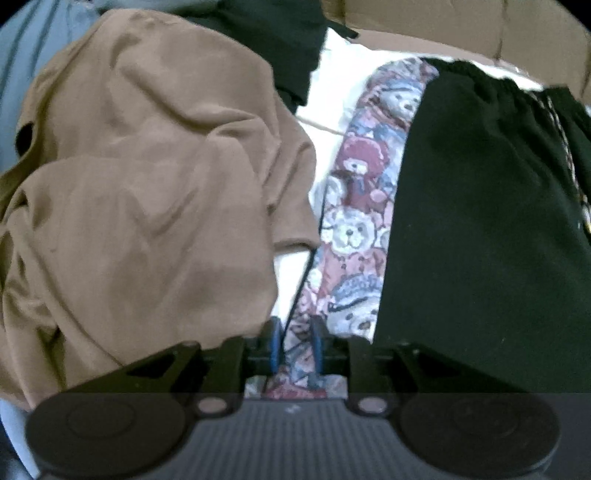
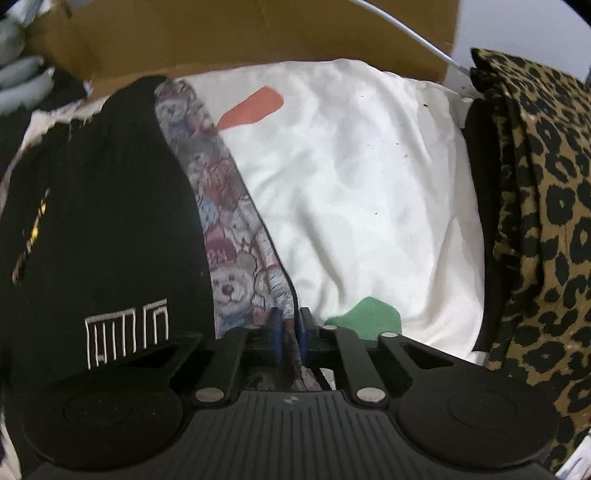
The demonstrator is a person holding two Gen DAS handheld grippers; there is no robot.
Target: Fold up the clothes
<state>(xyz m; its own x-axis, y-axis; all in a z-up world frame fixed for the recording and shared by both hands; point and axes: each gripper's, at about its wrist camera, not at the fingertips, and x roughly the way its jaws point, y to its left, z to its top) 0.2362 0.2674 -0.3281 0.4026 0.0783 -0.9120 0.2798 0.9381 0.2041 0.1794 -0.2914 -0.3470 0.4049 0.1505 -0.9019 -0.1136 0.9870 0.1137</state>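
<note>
A teddy-bear print cloth lies in a long strip on the white sheet, with a black garment over it. My left gripper is shut on the near edge of the bear-print cloth. In the right wrist view the same bear-print cloth runs beside the black garment, which carries white embroidery. My right gripper is shut on the bear-print cloth's edge.
A crumpled tan garment fills the left of the left wrist view, with dark cloth behind it. A leopard-print garment lies at the right. The white sheet has orange and green patches. A cardboard wall stands behind.
</note>
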